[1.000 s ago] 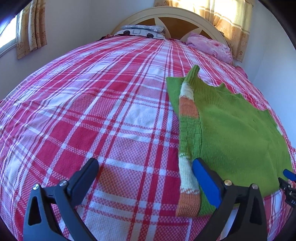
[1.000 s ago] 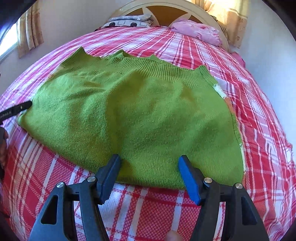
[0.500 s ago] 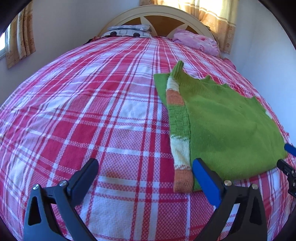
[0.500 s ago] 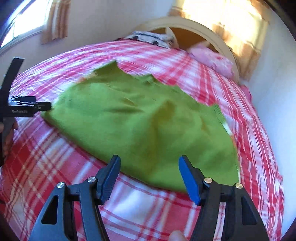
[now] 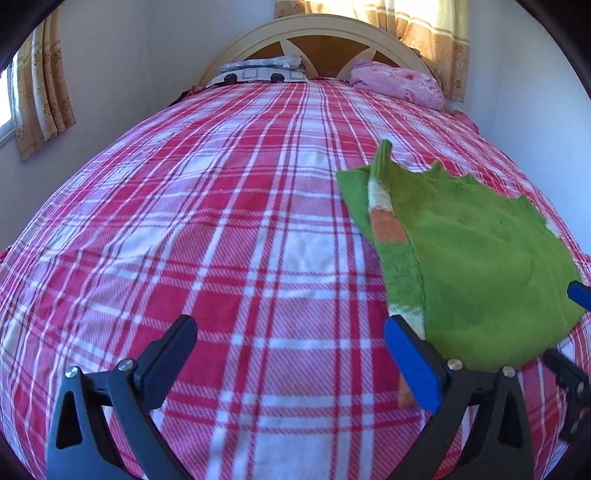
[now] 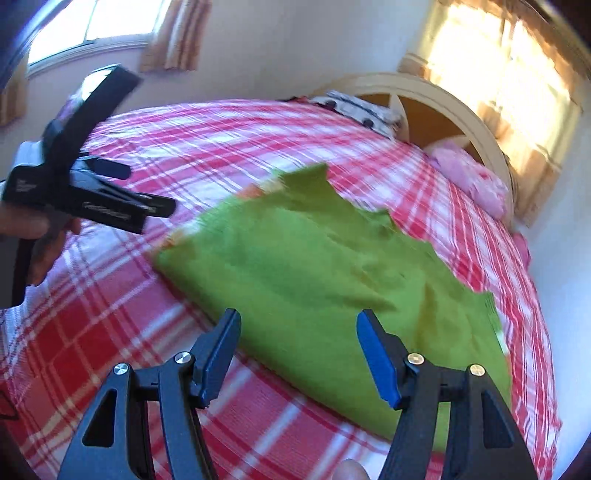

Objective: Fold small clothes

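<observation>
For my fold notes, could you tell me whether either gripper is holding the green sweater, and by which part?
Nothing is held: the left gripper and the right gripper both stand open, clear of the green sweater.

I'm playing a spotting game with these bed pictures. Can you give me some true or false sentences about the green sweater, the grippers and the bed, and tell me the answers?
1. The green sweater lies flat on the red checked bedspread. True.
2. The left gripper is squeezing the sweater. False: its jaws are open, with only bedspread between them.
3. A striped sleeve with orange and white bands lies folded along one edge of the sweater. True.
4. The right gripper is shut tight. False: its jaws stand apart in front of the sweater's near edge and hold nothing.
5. A pink pillow lies by the headboard. True.
</observation>
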Demonstrator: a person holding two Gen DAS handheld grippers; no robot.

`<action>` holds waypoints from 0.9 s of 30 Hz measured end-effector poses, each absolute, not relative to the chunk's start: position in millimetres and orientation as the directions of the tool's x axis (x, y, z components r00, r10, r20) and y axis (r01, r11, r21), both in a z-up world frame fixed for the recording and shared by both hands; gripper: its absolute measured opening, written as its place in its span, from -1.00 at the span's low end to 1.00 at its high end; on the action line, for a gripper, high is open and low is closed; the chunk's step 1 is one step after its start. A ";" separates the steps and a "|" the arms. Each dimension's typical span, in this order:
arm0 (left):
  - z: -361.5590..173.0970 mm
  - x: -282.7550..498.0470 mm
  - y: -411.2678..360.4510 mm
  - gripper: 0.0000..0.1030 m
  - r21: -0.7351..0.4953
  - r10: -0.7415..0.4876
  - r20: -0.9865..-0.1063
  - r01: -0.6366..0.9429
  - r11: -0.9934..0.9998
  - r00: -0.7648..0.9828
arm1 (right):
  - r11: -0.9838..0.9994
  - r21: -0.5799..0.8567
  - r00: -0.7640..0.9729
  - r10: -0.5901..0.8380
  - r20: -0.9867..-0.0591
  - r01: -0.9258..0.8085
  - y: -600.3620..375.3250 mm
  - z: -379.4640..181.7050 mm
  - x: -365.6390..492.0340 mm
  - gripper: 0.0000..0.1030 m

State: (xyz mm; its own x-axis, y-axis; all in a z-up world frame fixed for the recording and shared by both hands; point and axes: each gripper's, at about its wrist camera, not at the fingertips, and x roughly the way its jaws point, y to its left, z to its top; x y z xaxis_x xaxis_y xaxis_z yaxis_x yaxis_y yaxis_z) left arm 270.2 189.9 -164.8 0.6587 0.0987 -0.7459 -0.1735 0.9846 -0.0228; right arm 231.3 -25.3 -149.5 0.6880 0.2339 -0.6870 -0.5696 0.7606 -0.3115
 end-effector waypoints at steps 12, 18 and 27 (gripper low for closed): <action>-157.9 324.7 204.8 1.00 -0.247 -0.137 -0.712 -0.063 0.967 0.688 | 0.645 -0.412 0.698 0.273 -0.662 -0.644 43.2 -172.4 213.2 0.28; -167.7 364.5 192.7 0.94 -0.360 -0.269 -0.693 0.002 0.933 0.669 | 0.574 -0.502 0.728 0.268 -0.631 -0.647 67.7 -185.4 201.4 0.28; -185.5 412.1 194.9 0.51 -0.431 -0.344 -0.682 0.026 0.902 0.645 | 0.522 -0.613 0.786 0.208 -0.582 -0.593 79.9 -203.9 197.5 0.23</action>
